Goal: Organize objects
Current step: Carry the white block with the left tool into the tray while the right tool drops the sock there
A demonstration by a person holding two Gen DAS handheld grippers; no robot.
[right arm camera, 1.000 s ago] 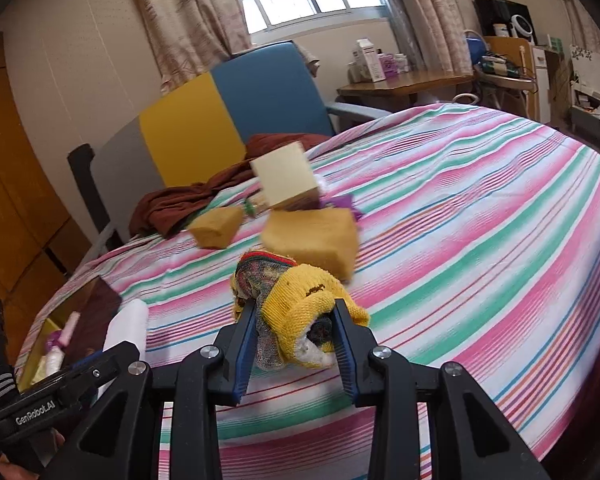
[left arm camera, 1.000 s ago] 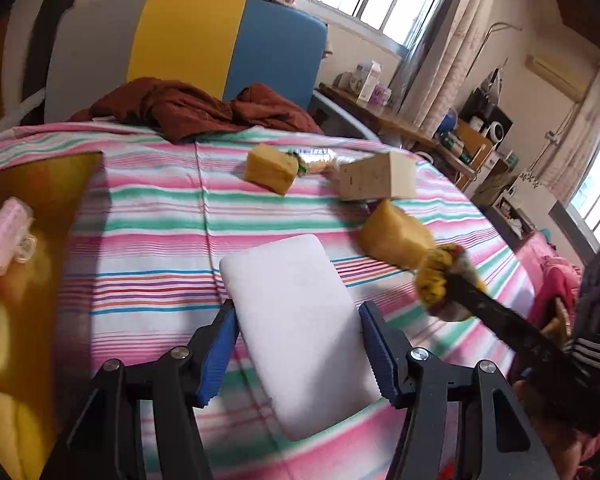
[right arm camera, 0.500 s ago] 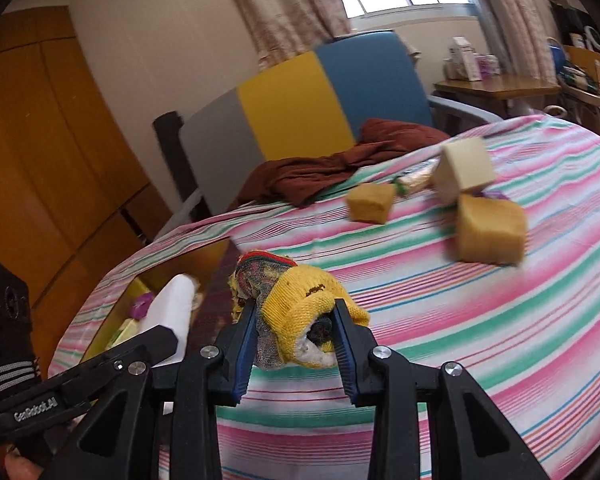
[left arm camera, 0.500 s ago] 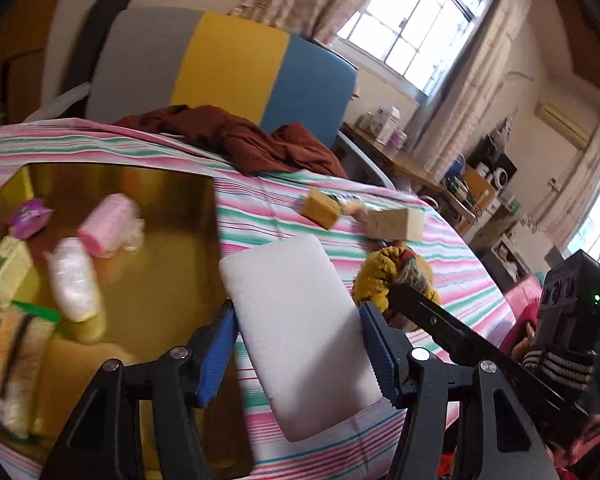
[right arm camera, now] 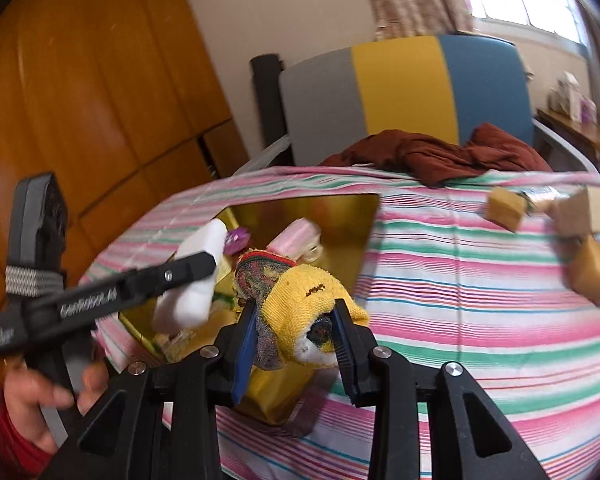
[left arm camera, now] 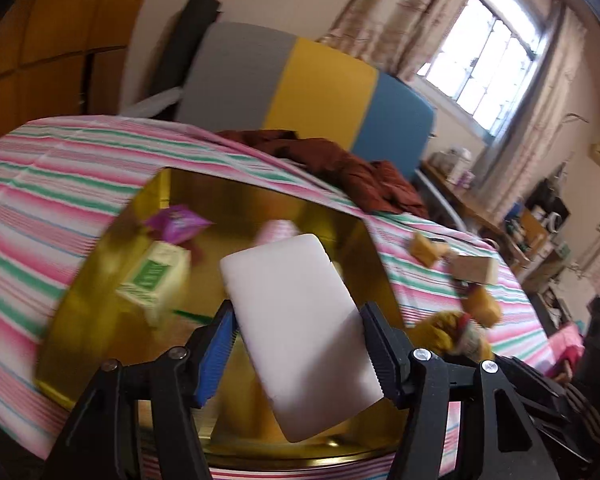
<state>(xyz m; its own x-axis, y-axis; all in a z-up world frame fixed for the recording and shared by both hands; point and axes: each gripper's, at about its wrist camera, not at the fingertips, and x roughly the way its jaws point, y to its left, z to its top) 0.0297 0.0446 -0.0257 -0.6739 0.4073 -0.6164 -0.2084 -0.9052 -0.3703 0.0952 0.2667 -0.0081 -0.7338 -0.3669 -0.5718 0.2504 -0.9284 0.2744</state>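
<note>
Between the left gripper's [left arm camera: 298,346] blue-padded fingers [left arm camera: 216,354] sits a white foam block [left arm camera: 300,332], pinched at both long edges and tilted above the open gold tin [left arm camera: 340,248]. Beyond those fingertips, inside the tin, lie a green-and-white carton [left arm camera: 156,276], a purple wrapper [left arm camera: 176,220] and a pink roll [left arm camera: 278,228]. The right gripper [right arm camera: 296,330] squeezes a rolled yellow sock [right arm camera: 300,300] tightly between its fingers, just over the tin's near corner on the striped tablecloth [right arm camera: 480,300].

Both wrist views look down, close, over the shared gold box [left arm camera: 100,280].
</note>
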